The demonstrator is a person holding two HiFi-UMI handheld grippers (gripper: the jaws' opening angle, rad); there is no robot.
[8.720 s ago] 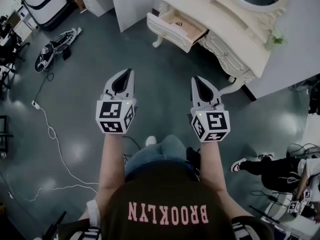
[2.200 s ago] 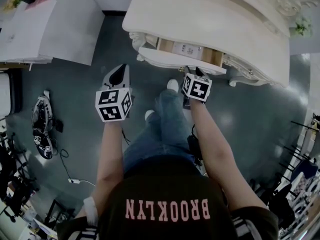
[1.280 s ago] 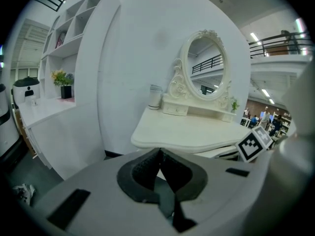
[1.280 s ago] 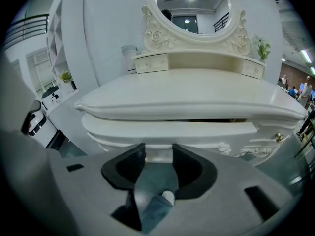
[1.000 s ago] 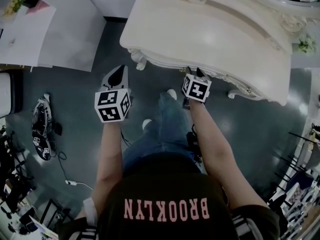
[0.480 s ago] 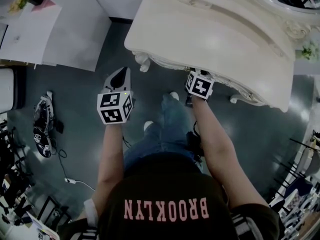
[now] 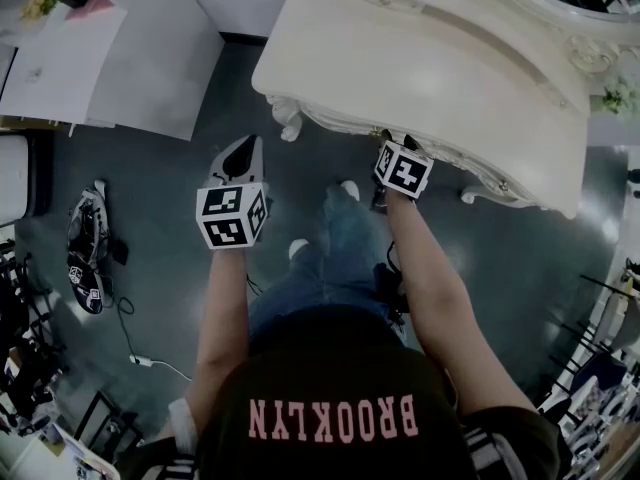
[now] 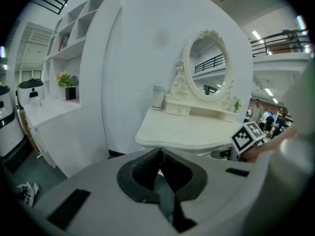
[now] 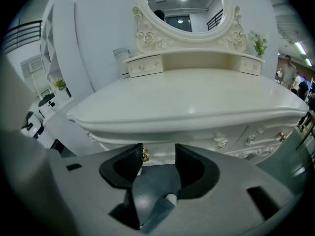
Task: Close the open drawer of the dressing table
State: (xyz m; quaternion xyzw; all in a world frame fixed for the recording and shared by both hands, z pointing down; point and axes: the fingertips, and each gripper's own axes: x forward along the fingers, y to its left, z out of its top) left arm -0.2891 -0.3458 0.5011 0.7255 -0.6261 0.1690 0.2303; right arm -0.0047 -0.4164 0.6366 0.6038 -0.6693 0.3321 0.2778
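Observation:
The cream dressing table [image 7: 440, 68] fills the top of the head view, and its front shows no drawer sticking out. My right gripper [image 7: 393, 140] is right at the table's front edge, its tips partly hidden under the top. In the right gripper view the jaws of the right gripper [image 9: 159, 154] are opening with a clear gap. The carved drawer front [image 9: 197, 149] lies just beyond them, and a small gold knob [image 9: 144, 155] sits by the left pad, ungripped. My left gripper [image 7: 243, 146] hangs over the floor left of the table. In its own view the left gripper [image 8: 158, 155] is shut and empty.
A white desk and shelf unit [image 7: 100, 68] stands at the upper left. Gear [image 7: 85, 258] and a cable [image 7: 150, 363] lie on the grey floor. The person's legs [image 7: 330, 258] are below the table edge. An oval mirror [image 9: 183, 4] and a small plant [image 7: 615, 93] sit on the table.
The drawer, pulled out in the earliest frames, now sits flush in the table front. Over the last second both grippers have barely shifted.

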